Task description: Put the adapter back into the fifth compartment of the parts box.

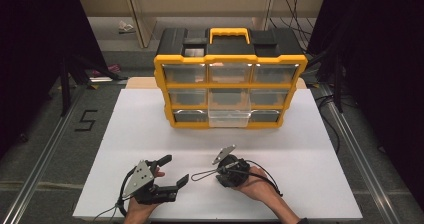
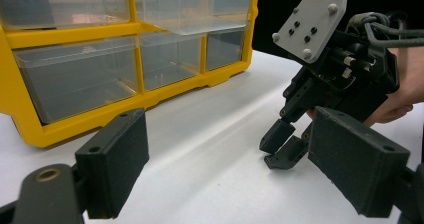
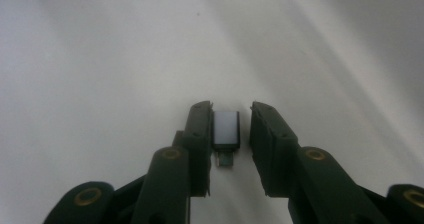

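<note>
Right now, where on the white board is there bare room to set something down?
Free: both side strips flanking the organizer, and the band between its pulled-out drawer and the grippers. Crowded: the near edge, with the left gripper, the right gripper and a small adapter.

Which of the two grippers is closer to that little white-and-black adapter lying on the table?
The right gripper: the small adapter lies between its jaws, against one pad, a slight gap to the other. The left gripper sits off to the side with jaws wide open, well clear of it.

My two matte-black plastic grippers (image 1: 172, 172) (image 3: 231, 134) have chunky rectangular foam-faced pads (image 2: 117, 164), brass pivot pins, grey three-cornered plates dotted with screws, and thin black looping cables.
</note>
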`<action>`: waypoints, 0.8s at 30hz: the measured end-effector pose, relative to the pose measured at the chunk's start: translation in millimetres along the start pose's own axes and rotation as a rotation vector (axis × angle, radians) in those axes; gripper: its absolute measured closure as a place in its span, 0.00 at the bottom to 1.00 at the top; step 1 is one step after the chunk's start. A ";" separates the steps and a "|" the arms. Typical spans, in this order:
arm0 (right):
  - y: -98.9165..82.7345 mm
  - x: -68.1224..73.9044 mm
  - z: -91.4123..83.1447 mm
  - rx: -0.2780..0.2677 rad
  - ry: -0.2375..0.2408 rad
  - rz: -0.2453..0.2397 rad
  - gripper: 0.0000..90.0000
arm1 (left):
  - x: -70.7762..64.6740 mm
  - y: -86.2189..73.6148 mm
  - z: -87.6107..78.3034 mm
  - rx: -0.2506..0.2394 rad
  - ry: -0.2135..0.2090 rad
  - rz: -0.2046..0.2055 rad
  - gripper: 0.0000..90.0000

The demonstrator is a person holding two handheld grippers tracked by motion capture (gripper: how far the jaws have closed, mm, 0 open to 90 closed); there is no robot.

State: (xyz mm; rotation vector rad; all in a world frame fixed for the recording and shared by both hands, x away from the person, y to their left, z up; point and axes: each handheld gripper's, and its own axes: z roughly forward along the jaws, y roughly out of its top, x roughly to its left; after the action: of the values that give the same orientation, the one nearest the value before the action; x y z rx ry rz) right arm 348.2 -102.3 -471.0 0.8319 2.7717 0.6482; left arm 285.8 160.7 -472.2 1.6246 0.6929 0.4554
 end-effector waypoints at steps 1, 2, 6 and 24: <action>0.2 -1.1 -0.1 0.005 0.004 -0.008 0.80 | 0.0 0.0 0.0 0.000 0.000 0.000 0.18; 0.9 -1.3 -0.1 0.009 0.015 0.005 0.81 | 0.0 0.0 0.0 0.000 0.000 0.000 0.18; 1.7 -1.5 0.0 0.016 0.026 0.010 0.84 | 0.2 0.0 0.1 0.000 0.000 0.000 0.18; 8.6 -5.7 -40.8 -0.189 -0.007 -0.005 0.85 | 0.1 0.3 -0.3 -0.001 0.001 0.001 0.18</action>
State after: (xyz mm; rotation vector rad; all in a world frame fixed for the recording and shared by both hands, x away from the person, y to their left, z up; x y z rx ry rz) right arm 345.5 -113.6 -430.6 0.7844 2.6527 0.8882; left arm 285.7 161.0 -471.8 1.6242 0.6923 0.4573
